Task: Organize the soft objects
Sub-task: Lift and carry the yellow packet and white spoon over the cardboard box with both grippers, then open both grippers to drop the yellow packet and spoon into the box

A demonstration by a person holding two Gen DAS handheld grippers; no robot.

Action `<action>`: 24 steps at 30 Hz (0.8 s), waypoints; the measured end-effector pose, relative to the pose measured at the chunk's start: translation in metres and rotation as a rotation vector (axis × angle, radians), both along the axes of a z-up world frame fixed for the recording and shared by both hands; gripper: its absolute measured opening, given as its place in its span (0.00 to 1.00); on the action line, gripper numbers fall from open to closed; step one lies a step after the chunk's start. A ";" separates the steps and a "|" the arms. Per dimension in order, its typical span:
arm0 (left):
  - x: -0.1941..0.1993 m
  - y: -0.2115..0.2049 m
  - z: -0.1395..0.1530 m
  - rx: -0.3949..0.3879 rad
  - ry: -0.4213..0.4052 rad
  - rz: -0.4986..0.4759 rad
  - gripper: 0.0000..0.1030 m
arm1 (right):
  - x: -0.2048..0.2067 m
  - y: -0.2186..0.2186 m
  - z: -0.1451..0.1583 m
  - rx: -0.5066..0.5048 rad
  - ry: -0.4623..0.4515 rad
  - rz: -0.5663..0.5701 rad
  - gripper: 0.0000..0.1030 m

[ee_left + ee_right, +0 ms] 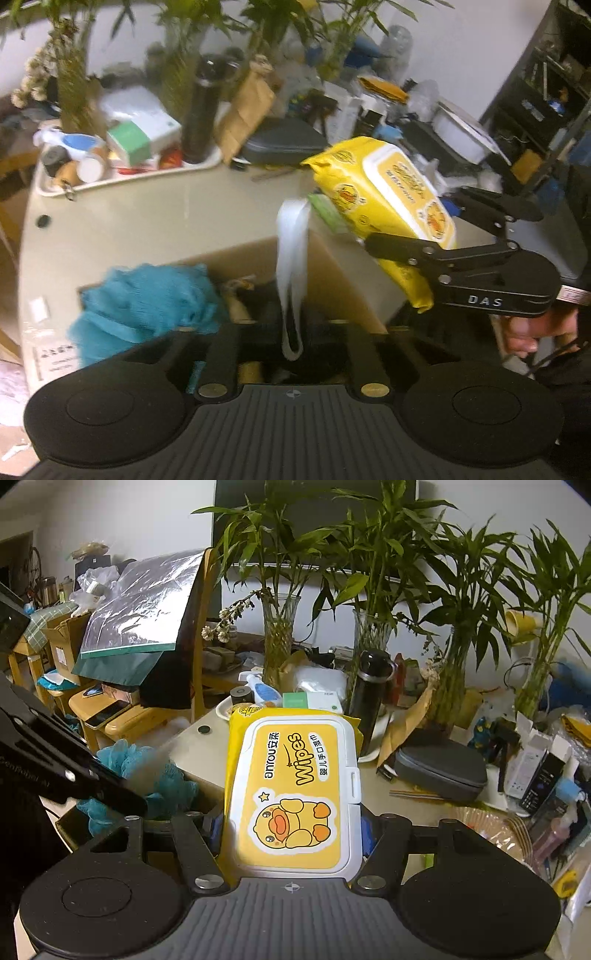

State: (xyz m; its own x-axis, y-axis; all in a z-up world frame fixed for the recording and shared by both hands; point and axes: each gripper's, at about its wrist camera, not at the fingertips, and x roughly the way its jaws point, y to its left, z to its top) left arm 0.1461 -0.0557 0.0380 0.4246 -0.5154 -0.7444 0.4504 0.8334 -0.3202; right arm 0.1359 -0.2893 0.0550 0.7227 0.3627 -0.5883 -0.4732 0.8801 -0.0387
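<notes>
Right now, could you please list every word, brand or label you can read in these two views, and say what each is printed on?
"anrou" and "Wipes": lid of the yellow wipes pack, beside Chinese characters I won't transcribe.
"DAS": body of the right gripper, seen from the left wrist view.
Faint lettering on the left gripper: too dim to read.
White label at the table edge: blurred.
Boxes and bottles behind: too small.

Dim, motion-blurred, fisheye-warped edges

A black flask (pixel 370 690) stands at twelve o'clock on the cluttered beige table (pixel 147 221), bamboo vases (pixel 280 642) behind it, a grey zip case (pixel 439 771) at two o'clock.
</notes>
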 end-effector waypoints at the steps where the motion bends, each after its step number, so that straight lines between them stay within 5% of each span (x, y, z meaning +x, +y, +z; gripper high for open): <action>1: -0.001 -0.001 0.000 0.007 -0.004 -0.002 0.49 | 0.000 -0.001 -0.001 0.003 0.002 -0.003 0.64; 2: -0.002 -0.001 -0.001 0.014 -0.013 0.007 0.55 | 0.000 -0.002 -0.001 0.006 0.003 -0.005 0.64; 24: -0.023 0.022 0.010 0.242 -0.142 0.180 0.56 | -0.004 0.014 -0.013 0.047 0.099 -0.041 0.64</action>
